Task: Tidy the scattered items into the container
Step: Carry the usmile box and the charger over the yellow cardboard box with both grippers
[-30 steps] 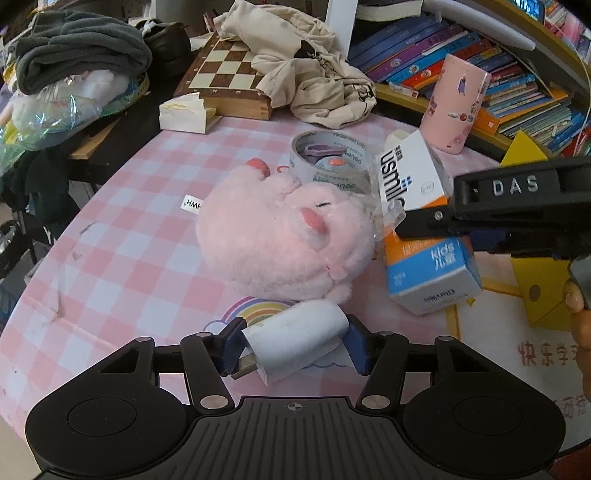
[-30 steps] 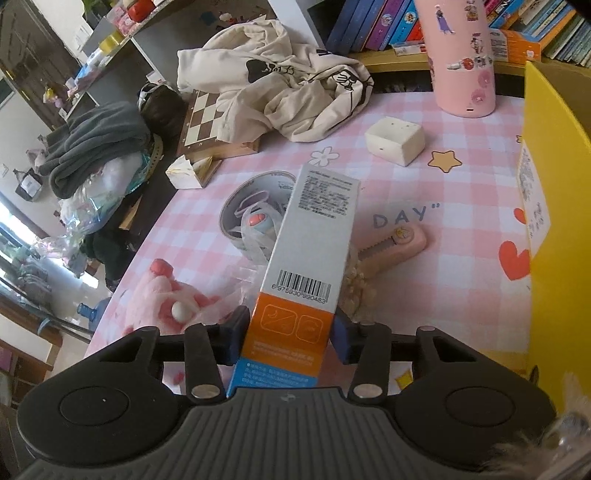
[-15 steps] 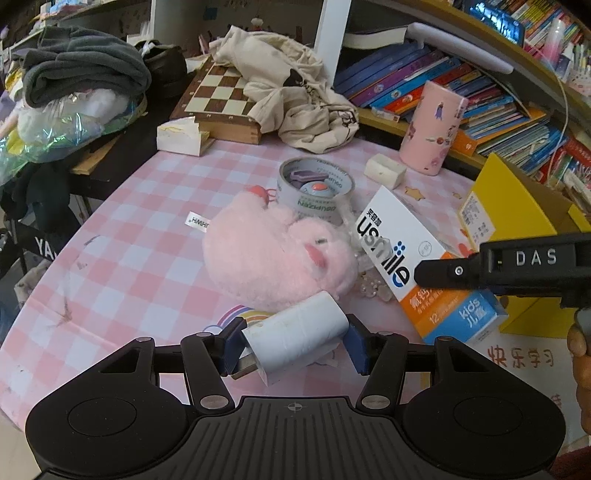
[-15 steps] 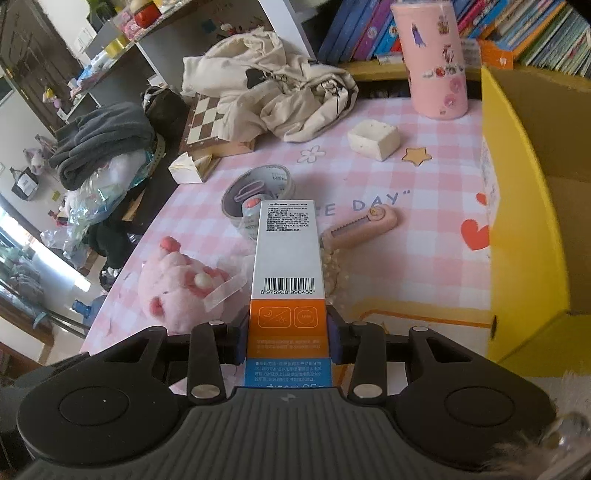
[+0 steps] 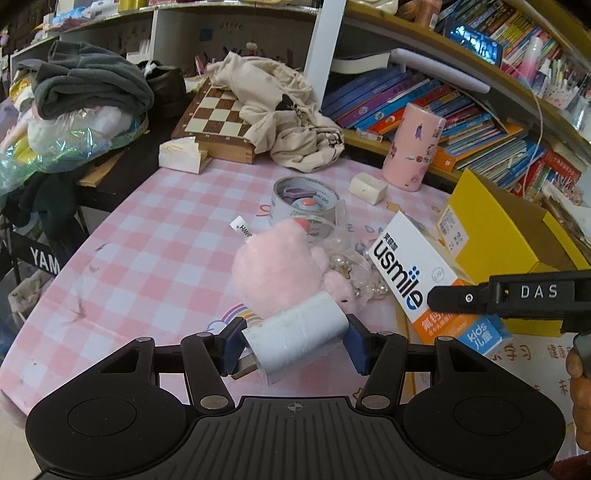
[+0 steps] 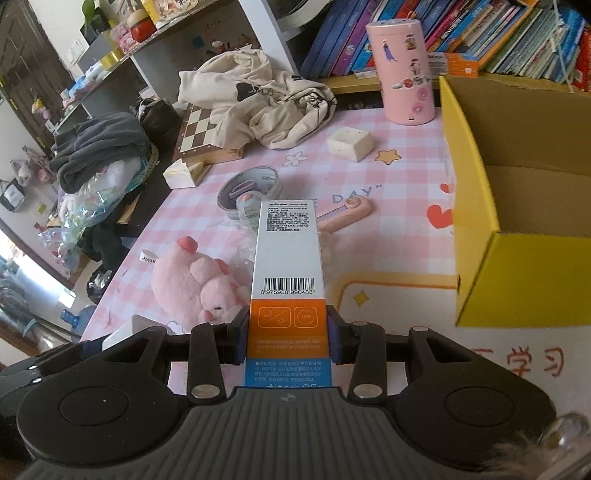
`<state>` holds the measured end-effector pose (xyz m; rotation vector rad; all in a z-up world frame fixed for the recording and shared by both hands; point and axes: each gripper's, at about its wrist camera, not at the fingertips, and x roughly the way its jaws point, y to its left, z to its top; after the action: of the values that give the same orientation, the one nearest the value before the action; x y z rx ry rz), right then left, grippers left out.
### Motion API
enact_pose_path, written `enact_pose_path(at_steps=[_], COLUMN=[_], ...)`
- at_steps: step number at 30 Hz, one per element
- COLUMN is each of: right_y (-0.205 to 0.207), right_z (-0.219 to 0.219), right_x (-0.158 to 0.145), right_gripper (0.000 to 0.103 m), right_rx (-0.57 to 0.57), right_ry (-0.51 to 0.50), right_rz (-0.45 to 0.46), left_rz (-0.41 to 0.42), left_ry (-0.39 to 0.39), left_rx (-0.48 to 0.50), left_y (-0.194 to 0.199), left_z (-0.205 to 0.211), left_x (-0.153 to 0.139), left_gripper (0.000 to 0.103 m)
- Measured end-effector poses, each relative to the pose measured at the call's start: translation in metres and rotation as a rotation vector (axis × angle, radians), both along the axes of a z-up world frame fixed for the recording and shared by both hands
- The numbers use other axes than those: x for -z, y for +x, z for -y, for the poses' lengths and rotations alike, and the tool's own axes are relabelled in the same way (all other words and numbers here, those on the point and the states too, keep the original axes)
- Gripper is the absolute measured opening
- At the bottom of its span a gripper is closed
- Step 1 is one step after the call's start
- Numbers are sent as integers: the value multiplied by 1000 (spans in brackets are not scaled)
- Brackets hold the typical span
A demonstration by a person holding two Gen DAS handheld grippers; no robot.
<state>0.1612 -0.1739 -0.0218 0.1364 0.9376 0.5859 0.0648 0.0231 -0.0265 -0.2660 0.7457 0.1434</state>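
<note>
We see a pink-checked tabletop (image 6: pixel 388 236) backed by bookshelves (image 6: pixel 517 33). Left hand-held gripper (image 5: pixel 293 345) clamps a white roll (image 5: pixel 295 341). Right hand-held gripper (image 6: pixel 288 341) clamps the toothpaste box (image 6: pixel 288 266). The yellow container (image 6: pixel 517 273) sits at 3 o'clock, the pink plush (image 6: pixel 188 277) at 9.
</note>
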Motion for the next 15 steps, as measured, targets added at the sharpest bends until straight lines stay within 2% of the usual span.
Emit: enact_pose_path(at_steps=[15], right_y=[-41], right_z=[18], right_x=[-8], right_gripper=[37], right_rx=[70], right_ry=[16], right_rz=[20], left_rz=[49], left_ry=[5], left_rx=[80], left_y=[-23], left_z=[8], left_x=[-13], left_gripper=[56])
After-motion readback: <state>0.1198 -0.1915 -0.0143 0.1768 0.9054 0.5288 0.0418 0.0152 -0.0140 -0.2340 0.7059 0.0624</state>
